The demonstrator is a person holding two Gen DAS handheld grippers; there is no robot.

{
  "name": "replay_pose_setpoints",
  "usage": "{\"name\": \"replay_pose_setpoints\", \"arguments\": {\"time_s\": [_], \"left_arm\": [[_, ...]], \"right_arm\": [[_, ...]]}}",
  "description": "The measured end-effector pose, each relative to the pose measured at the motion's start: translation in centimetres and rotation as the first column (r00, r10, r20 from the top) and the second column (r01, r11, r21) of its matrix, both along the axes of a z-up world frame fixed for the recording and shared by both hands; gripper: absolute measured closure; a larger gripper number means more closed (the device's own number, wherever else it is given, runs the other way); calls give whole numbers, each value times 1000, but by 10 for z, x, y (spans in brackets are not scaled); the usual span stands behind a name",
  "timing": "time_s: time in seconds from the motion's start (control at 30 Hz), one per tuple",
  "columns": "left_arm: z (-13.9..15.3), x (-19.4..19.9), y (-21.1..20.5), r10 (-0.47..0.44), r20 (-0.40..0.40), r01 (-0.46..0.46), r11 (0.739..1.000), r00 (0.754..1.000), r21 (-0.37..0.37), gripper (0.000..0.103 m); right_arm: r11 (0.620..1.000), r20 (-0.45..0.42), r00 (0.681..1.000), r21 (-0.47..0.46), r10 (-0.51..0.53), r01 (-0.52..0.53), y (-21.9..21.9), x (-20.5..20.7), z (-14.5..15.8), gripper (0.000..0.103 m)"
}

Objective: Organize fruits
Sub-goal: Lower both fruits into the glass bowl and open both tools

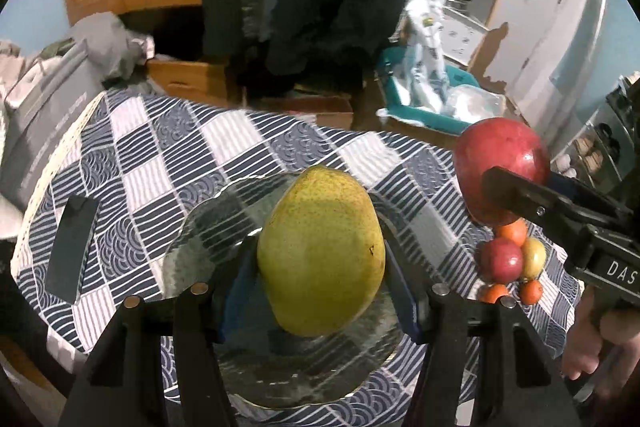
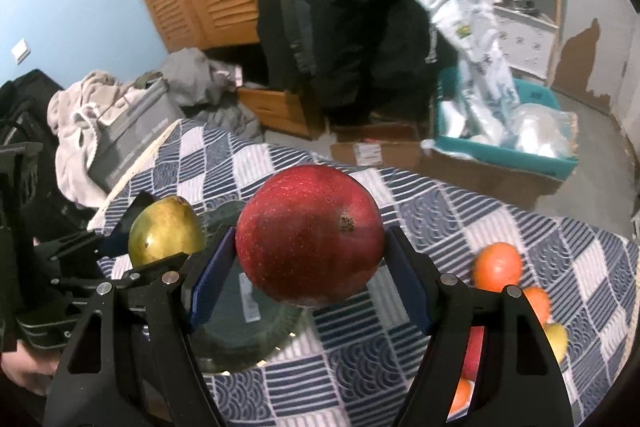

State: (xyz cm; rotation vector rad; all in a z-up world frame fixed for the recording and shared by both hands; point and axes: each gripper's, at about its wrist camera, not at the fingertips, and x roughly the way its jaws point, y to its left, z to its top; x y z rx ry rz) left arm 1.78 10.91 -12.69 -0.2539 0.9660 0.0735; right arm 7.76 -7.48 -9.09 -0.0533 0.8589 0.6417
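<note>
Checked tablecloth (image 1: 208,155): one glass plate (image 1: 208,227), two held mangoes (image 1: 320,251).

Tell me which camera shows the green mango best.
The left wrist view: the green mango fills the centre, held over the glass plate. The right wrist view shows it only small at left, partly behind the left gripper's fingers.
</note>
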Motion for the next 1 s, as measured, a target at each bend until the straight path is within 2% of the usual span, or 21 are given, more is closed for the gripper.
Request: {"name": "replay_pose_setpoints", "arguments": {"time_s": [0.23, 0.57, 0.8, 1.0], "left_arm": [[-27, -1, 27, 45, -54, -45, 999, 998, 0, 40], [-69, -3, 50, 78, -159, -82, 996, 984, -19, 40], [-92, -1, 57, 86, -227, -94, 995, 970, -25, 40], [-99, -4, 59, 94, -251, -101, 995, 963, -18, 40]], "right_arm": [[998, -52, 997, -13, 61, -62, 38, 6, -23, 28], [987, -132, 983, -86, 125, -137, 82, 6, -63, 28], [974, -179, 972, -138, 151, -177, 99, 4, -90, 28], [968, -211, 965, -166, 152, -189, 104, 4, -105, 28]]}}
